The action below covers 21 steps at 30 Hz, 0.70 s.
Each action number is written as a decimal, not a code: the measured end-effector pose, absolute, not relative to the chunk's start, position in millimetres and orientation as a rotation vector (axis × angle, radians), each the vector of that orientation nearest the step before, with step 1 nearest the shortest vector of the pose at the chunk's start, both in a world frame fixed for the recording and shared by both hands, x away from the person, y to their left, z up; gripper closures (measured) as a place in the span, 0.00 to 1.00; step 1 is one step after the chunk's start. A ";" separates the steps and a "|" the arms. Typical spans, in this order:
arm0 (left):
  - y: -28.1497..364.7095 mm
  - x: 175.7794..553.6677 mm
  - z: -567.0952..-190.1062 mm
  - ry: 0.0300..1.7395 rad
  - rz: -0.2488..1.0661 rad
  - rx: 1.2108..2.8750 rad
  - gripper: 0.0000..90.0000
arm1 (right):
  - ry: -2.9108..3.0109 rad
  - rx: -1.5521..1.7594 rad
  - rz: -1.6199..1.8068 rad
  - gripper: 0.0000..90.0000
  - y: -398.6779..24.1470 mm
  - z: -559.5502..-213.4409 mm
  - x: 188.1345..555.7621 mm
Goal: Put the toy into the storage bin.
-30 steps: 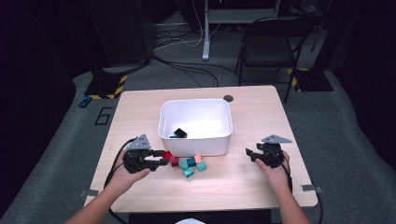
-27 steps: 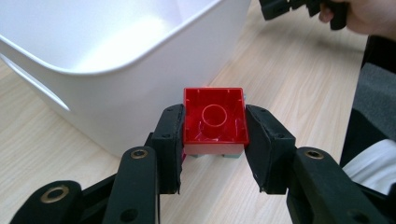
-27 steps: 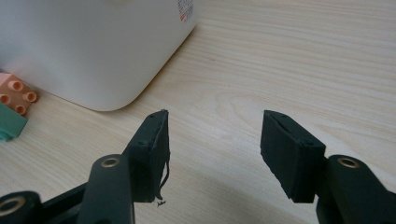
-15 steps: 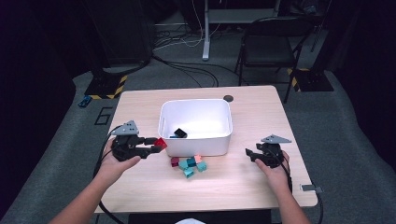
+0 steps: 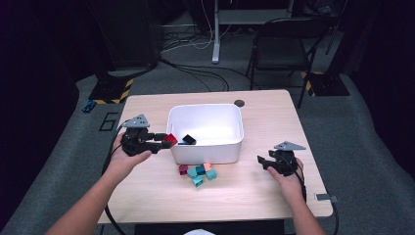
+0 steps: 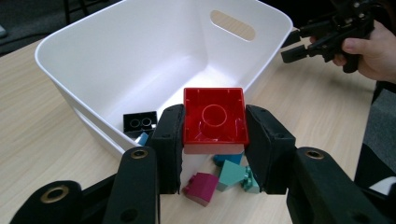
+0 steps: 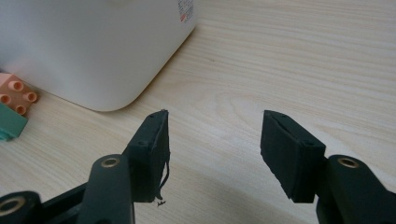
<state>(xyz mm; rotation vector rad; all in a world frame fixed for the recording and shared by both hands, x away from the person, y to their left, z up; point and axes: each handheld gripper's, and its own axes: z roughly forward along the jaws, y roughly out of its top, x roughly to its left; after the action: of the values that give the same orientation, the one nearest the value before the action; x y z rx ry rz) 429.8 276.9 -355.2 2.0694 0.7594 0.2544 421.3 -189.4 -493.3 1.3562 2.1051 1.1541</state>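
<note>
My left gripper (image 5: 164, 140) (image 6: 215, 140) is shut on a red brick (image 5: 170, 140) (image 6: 215, 122), held above the table at the left wall of the white bin (image 5: 205, 152) (image 6: 93, 79). The brick's hollow underside faces the left gripper view's camera. A black brick (image 5: 189, 139) (image 6: 139, 122) lies inside the bin, with a blue one (image 6: 143, 138) beside it. Several loose bricks (image 5: 198, 172), teal, magenta and peach, lie on the table in front of the bin. My right gripper (image 5: 263, 162) (image 7: 212, 144) rests open near the table's right front, nothing between its pads.
The wooden table (image 5: 147, 191) has a dark round mark (image 5: 239, 103) behind the bin. A peach brick (image 7: 17, 95) and a teal one (image 7: 9, 122) lie by the bin's corner in the right gripper view. A chair (image 5: 276, 49) and cables stand on the floor beyond.
My left gripper lifted the red brick from the pile in front of the bin and carried it up and to the bin's left wall. The right gripper stayed put.
</note>
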 end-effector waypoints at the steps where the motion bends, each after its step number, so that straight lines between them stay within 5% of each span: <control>1: 276.5 432.9 -356.2 0.765 0.256 2.073 0.65 | 2.100 1.362 1.159 0.46 -189.0 -493.1 421.1; 21: 248.6 465.4 -377.4 0.816 0.269 2.084 0.65 | 2.111 1.361 1.155 0.46 -189.2 -493.8 421.4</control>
<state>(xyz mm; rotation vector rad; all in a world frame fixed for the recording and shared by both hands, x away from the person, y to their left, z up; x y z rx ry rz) 465.4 248.6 -377.4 2.0843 0.8165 0.2687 421.4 -189.2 -493.8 1.3611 2.1107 1.1547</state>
